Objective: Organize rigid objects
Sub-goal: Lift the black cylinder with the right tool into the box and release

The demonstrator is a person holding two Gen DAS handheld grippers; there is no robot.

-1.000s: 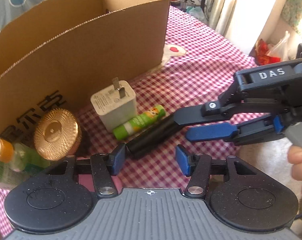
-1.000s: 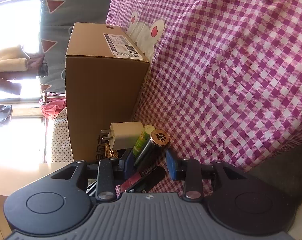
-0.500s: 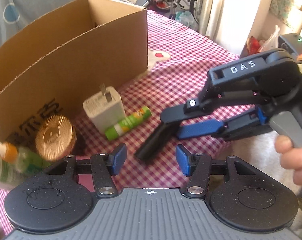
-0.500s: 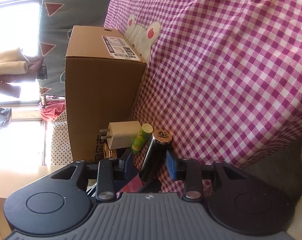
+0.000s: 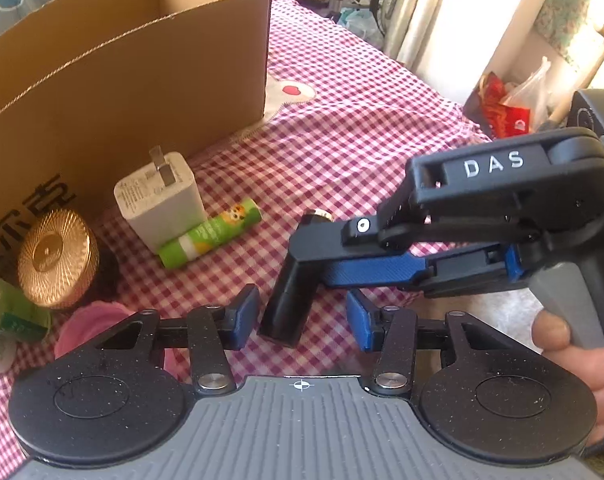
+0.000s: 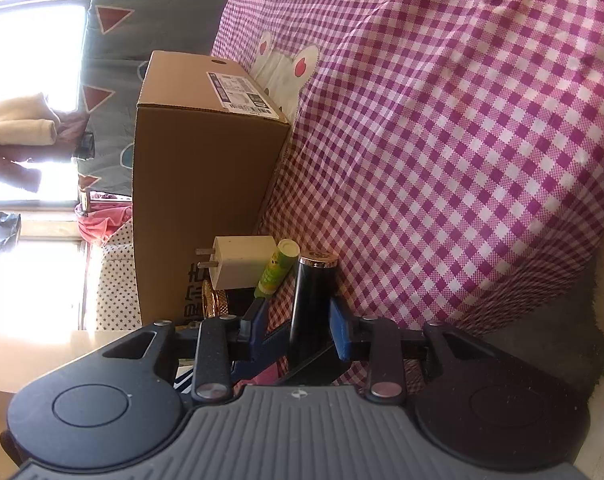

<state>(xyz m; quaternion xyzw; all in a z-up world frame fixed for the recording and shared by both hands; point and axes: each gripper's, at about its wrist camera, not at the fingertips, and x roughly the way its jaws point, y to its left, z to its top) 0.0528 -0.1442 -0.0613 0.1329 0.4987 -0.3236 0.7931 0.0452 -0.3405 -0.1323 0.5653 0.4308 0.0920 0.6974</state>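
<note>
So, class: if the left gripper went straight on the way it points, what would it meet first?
The black tube held by the right gripper: its lower end lies between the left gripper's open fingers, though depth is hard to judge.

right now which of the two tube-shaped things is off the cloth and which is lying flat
The black tube is up off the cloth, clamped in the right gripper. The green glue stick lies flat on the checked cloth, against the white charger.

The box (image 5: 102,80) runs off the left edge, its inside out of sight. A green bottle (image 5: 6,316) at the tablecloth's left edge is blurred and cut off. The right gripper (image 5: 314,264) covers the black tube's (image 5: 286,300) middle.
</note>
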